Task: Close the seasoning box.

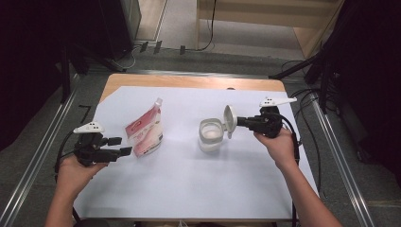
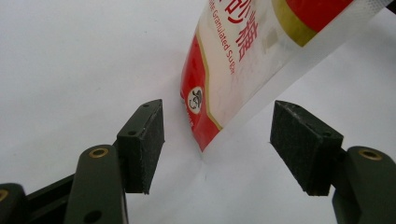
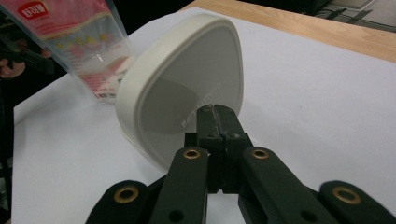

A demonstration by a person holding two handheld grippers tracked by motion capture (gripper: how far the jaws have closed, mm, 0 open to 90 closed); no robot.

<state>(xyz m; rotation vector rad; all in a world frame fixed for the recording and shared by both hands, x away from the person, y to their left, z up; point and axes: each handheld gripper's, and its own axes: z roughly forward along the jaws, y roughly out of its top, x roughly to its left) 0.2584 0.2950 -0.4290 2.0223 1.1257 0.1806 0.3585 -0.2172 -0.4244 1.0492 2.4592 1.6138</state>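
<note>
- High view: bench (image 1: pixel 189 81) of wood, covered by a white sheet (image 1: pixel 189 184)
- Red-and-white sugar pouch (image 1: pixel 145 128), standing tilted left of centre on the sheet
- White container (image 1: pixel 210 135), open, near centre
- Lid (image 1: pixel 230 121), on edge just right of the container, pinched by the right gripper (image 1: pixel 239 121), jaws fully closed
- Left gripper (image 1: pixel 120 146), jaws wide, just beside the pouch's lower corner, not touching

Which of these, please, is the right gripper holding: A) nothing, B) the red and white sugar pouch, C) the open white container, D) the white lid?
D: the right gripper has its jaws shut on the edge of the white lid, lifted beside the open white container.
</note>
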